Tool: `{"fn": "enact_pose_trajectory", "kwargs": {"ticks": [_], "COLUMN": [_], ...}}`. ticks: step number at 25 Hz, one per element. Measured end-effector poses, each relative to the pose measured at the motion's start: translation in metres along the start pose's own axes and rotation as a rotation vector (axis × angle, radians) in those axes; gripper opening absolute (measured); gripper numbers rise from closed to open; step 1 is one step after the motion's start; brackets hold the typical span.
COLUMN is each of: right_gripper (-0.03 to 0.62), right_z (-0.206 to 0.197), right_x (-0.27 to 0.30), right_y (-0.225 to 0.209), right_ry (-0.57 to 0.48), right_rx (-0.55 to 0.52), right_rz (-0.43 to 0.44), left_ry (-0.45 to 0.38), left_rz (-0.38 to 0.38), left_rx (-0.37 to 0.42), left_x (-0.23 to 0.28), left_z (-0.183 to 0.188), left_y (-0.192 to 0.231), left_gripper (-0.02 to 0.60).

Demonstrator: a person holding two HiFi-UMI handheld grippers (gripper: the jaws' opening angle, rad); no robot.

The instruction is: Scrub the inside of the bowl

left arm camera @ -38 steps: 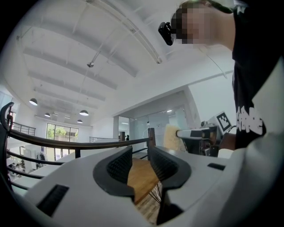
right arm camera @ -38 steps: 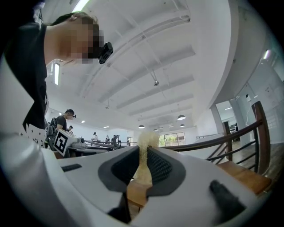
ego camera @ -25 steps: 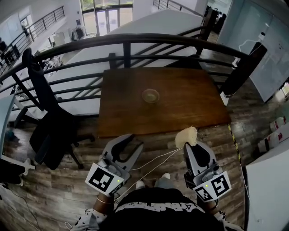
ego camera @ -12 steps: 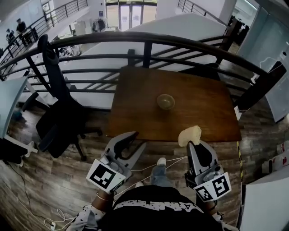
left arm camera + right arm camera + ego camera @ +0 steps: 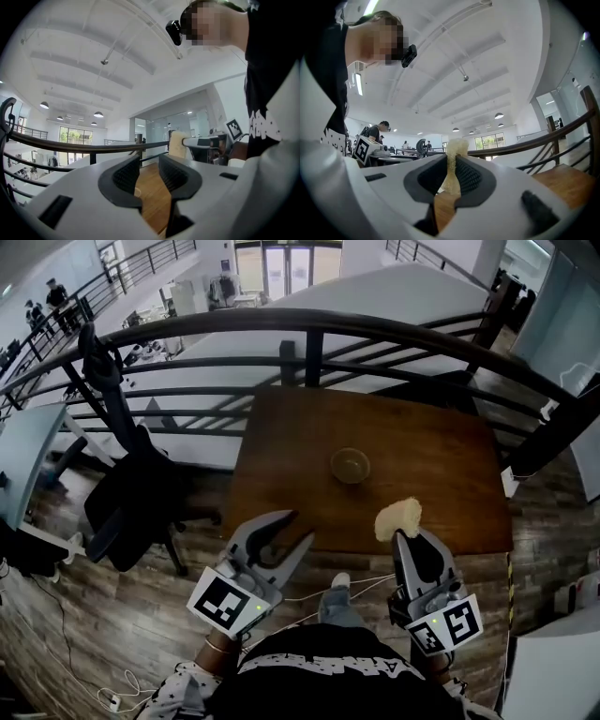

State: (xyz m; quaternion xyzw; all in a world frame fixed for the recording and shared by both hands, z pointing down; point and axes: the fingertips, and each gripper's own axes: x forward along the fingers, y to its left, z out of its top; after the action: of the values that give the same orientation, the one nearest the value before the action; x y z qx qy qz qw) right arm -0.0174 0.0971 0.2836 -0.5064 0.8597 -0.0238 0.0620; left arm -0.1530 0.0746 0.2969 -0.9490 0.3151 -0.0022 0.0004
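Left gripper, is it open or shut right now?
Open. In the left gripper view, the left gripper has its jaws standing apart, with only the wooden table visible between them; nothing is held.

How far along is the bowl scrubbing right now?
Done: the right gripper is clamped on the sponge. In hand: both grippers hang at the near edge of the table, the left gripper open and empty. Left: the bowl sits alone mid-table, apart from both, so steadying it and scrubbing its inside have not begun.
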Motion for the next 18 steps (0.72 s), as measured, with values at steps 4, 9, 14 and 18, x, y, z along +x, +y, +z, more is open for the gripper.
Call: {"fn": "enact_pose_trajectory", "kwargs": {"ticks": [4,9,14,18], "right_gripper": [0.058,0.058,0.058,0.058], "right_z": [0.002,-0.001,0.000,-0.002], "right_x": [0.014,0.024,0.037,0.047], "right_y": [-0.023,-0.054,-0.080,-0.099], "right_ry": [-0.005,-0.003,-0.008,-0.007], "right_rx": [0.002,0.029,0.037,0.042], "right_rz": [0.007,0.024,0.036,0.048], "left_ry": [0.014,0.044,0.040,0.050], "left_rz": [-0.004,-0.005,0.002,0.024], "left_rx": [-0.001,-0.006,-0.047,-0.027], "left_x": [0.025,0.061,0.085,0.103], "left_z": [0.000,-0.005,-0.004,-0.006], "left_y": [0.007,0.009,0.018,0.024], "left_gripper": [0.119,0.120,0.120,0.120]}}
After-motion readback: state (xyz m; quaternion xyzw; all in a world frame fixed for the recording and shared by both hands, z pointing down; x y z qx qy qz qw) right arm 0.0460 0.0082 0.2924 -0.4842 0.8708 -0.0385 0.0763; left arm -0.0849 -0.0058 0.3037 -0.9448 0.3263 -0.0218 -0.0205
